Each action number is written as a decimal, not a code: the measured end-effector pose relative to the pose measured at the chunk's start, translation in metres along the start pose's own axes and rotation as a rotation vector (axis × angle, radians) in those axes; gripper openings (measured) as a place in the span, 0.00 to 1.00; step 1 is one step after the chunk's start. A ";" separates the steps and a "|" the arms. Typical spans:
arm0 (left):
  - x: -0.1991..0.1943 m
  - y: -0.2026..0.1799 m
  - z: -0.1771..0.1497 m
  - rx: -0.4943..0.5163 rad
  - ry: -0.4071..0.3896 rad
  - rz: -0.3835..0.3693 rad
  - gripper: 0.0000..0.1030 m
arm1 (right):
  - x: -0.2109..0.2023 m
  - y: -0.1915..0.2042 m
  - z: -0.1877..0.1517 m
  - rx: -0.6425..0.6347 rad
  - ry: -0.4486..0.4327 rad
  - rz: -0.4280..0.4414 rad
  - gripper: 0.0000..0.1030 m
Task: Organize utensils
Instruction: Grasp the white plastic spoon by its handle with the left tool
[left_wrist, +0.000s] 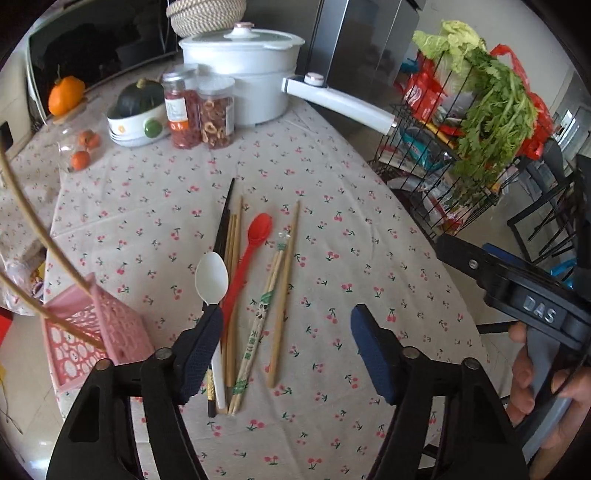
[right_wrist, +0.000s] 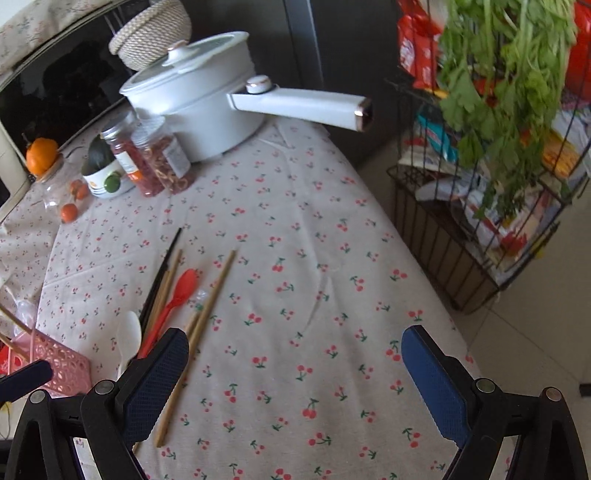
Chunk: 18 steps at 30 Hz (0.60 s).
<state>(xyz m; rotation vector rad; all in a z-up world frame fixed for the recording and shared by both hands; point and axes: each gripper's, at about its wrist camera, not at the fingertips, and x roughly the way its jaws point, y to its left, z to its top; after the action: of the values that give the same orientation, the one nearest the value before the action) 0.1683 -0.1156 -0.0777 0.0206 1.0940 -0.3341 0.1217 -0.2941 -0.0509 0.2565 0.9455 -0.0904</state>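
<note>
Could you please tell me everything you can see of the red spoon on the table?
The red spoon looks like glossy plastic, with an oval bowl and a long slim handle. It lies flat on the cherry-print tablecloth, bowl pointing toward the pot, between the bare wooden chopsticks and the wrapped pair. No gripper holds it.

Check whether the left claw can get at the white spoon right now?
Probably yes. The left claw is open, and the white spoon lies uncovered on the tablecloth just ahead of its left finger. The black chopsticks crowd its right side.
</note>
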 end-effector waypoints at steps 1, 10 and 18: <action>0.012 0.002 0.007 -0.005 0.020 0.028 0.56 | 0.004 -0.004 0.001 0.014 0.010 0.003 0.94; 0.079 0.029 0.032 -0.047 0.129 0.273 0.54 | 0.029 -0.006 0.002 -0.033 0.078 0.010 0.94; 0.105 0.047 0.041 -0.103 0.155 0.331 0.50 | 0.038 -0.006 0.004 -0.040 0.096 0.024 0.94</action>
<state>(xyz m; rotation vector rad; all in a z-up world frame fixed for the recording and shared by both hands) 0.2599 -0.1047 -0.1571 0.1364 1.2374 0.0219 0.1460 -0.2993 -0.0805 0.2370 1.0388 -0.0377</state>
